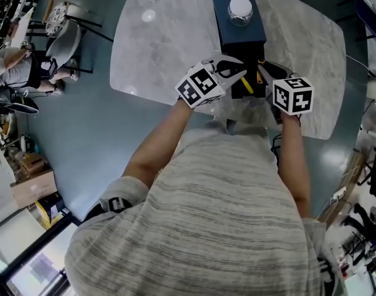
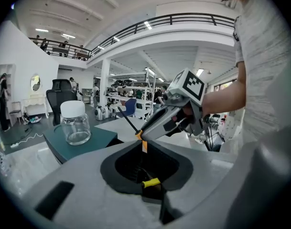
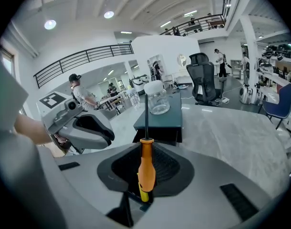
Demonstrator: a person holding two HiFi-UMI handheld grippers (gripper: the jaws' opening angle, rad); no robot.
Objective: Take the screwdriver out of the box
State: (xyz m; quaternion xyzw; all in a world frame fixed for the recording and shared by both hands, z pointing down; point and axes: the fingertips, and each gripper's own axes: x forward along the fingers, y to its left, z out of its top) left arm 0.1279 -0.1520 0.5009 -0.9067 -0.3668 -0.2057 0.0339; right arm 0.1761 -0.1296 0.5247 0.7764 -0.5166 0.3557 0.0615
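Note:
My right gripper (image 3: 145, 178) is shut on the orange handle of the screwdriver (image 3: 146, 168), whose black shaft points ahead toward the dark teal box (image 3: 160, 117). In the left gripper view the right gripper (image 2: 170, 119) hangs just ahead, and the screwdriver (image 2: 134, 128) sticks out of it toward the box (image 2: 85, 141). My left gripper (image 2: 145, 175) is shut with nothing in it. In the head view both grippers, left (image 1: 239, 73) and right (image 1: 266, 71), hover close together just in front of the box (image 1: 237, 28).
A glass jar with a white lid (image 1: 240, 10) stands on top of the box. The box sits on a marble table (image 1: 169, 48), whose near edge lies under my hands. Office chairs (image 1: 67, 39) and people are at the left, off the table.

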